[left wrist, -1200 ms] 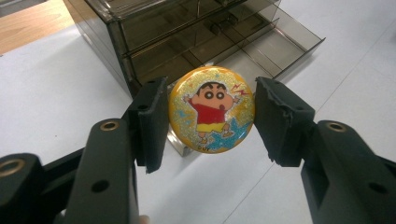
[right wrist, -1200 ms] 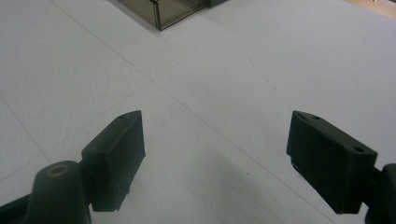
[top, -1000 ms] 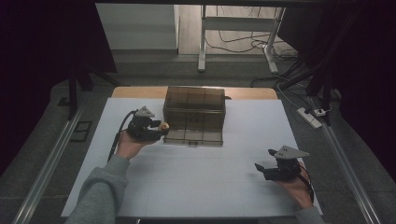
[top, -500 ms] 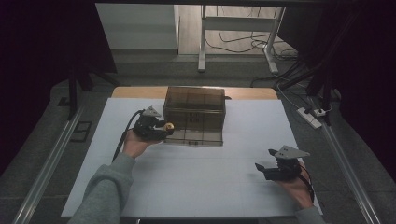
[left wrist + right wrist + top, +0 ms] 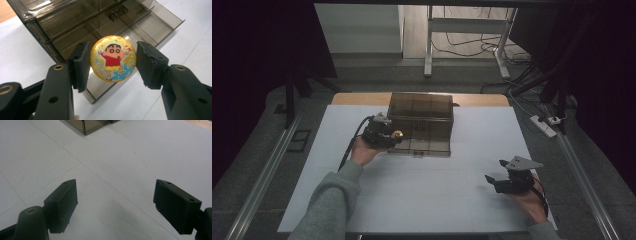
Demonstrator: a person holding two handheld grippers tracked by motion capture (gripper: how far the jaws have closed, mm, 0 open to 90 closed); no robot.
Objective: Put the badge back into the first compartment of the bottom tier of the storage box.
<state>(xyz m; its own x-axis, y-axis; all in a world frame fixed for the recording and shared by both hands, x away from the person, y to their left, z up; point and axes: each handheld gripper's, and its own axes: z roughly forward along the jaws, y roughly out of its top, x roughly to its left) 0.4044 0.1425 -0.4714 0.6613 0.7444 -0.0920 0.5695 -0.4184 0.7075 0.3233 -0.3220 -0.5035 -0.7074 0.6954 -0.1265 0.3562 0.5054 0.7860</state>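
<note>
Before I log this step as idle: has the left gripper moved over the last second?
Yes. In the high view the left gripper, holding the round badge, has moved right, toward the drawer box, its tip now over the box's front-left edge.

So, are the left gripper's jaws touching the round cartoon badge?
Touching. The left gripper view shows the badge clamped edge-to-edge in the left gripper, held above the open drawer.
</note>
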